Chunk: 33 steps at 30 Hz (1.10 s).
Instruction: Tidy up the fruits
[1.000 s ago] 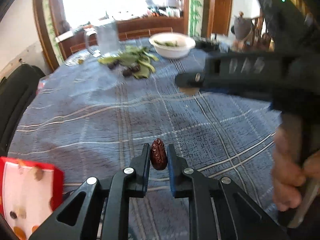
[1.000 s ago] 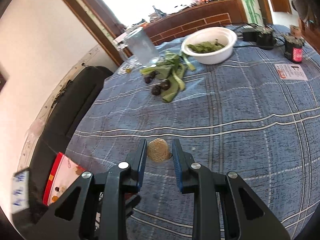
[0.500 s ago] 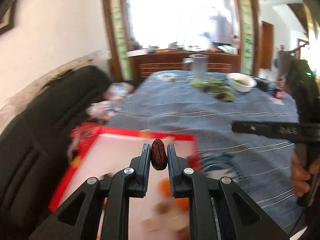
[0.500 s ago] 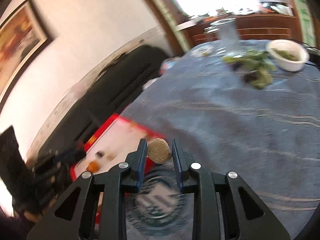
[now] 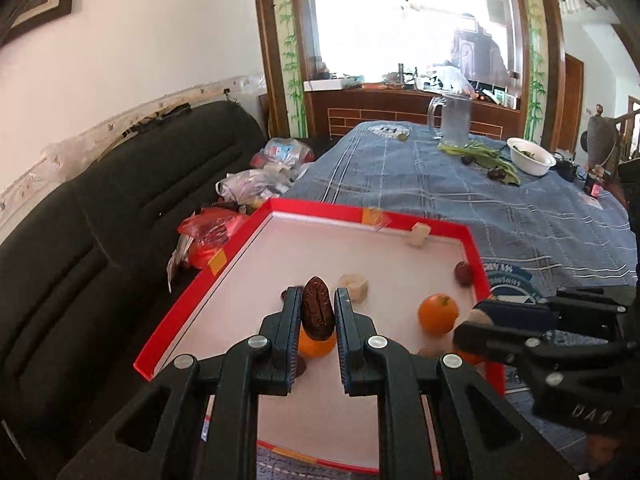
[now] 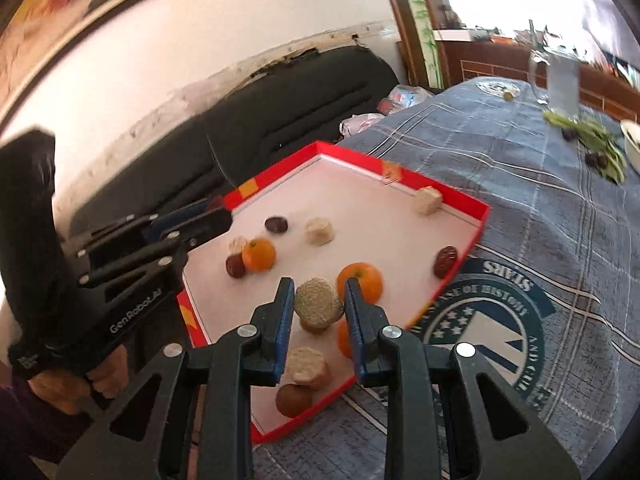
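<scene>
While left gripper (image 5: 316,312) clamps a date (image 5: 317,314), right gripper (image 6: 318,306) pinches a tan ball (image 6: 319,308), glass mug (image 5: 454,122) sharp only leftward.

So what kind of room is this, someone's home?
Most likely a lived-in living or dining room at home: a dark sofa against the wall, a table with a blue checked cloth bearing a glass pitcher, and a framed picture hanging above.

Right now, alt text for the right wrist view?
The right gripper holds a rough tan round piece above a red-rimmed white tray on a blue plaid tablecloth. The tray holds oranges, dark dates and pale cubes. The left gripper reaches in from the left edge.
</scene>
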Available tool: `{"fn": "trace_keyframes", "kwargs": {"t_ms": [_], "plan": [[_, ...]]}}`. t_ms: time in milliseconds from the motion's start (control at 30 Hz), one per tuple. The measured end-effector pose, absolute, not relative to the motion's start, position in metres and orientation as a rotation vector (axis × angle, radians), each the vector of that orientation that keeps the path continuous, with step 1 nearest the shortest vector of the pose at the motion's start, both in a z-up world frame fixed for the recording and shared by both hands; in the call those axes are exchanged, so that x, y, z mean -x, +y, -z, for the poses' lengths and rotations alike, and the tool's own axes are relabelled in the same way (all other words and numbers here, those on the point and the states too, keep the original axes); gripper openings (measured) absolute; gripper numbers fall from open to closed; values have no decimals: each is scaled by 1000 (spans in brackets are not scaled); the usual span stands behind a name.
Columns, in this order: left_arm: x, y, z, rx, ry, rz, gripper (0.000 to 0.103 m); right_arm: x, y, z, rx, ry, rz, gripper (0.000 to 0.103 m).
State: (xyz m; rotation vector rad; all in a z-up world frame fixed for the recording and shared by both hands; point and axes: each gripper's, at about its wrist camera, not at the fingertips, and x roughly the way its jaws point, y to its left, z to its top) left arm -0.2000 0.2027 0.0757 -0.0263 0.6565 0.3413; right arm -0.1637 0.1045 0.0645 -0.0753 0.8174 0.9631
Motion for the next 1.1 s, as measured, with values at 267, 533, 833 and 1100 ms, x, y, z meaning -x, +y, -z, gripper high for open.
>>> {"fn": "trace_keyframes", "kwargs": {"t_ms": [267, 533, 833, 1100], "plan": [[202, 218, -59, 50, 686, -356, 15, 163, 137, -45, 122, 856, -942, 28], [200, 227, -47, 74, 724, -402, 21, 165, 153, -40, 139, 854, -926, 28], [221, 211, -73, 38, 616, -455, 80, 167, 120, -54, 30, 817, -884, 49], [254, 182, -106, 17, 507, -455, 95, 198, 67, -92, -10, 670, -787, 62]]}}
